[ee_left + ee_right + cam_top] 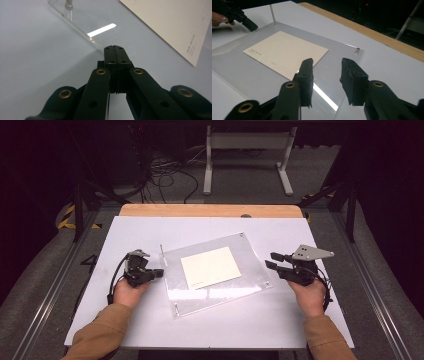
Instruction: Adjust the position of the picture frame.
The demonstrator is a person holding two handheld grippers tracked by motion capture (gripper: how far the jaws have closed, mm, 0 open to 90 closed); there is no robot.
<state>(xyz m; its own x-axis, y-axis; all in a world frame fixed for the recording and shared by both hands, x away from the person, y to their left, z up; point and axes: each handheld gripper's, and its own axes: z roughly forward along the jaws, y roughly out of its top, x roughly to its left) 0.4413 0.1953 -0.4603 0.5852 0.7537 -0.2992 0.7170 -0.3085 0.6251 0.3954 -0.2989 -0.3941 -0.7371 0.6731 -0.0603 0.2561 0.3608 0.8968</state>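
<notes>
A clear acrylic plate (225, 287) lies on the white tabletop (135, 232), and a cream card (210, 266) rests on its middle. Short metal posts stand at the plate's corners, one at the far left corner (161, 251). My left gripper (161, 272) is shut, its tips (115, 47) at the plate's left edge (82, 31); nothing shows between the jaws. My right gripper (272, 260) is open just off the plate's right edge. Its jaws (327, 62) stand apart over the plate (242, 72), with the card (284, 53) beyond them. Farther off is the left gripper (247, 23).
A wooden strip (210, 210) runs along the table's far edge. Behind the table, on the floor, stand a white frame (247, 150) and a tangle of cables (165, 175). Metal rails flank the table on both sides.
</notes>
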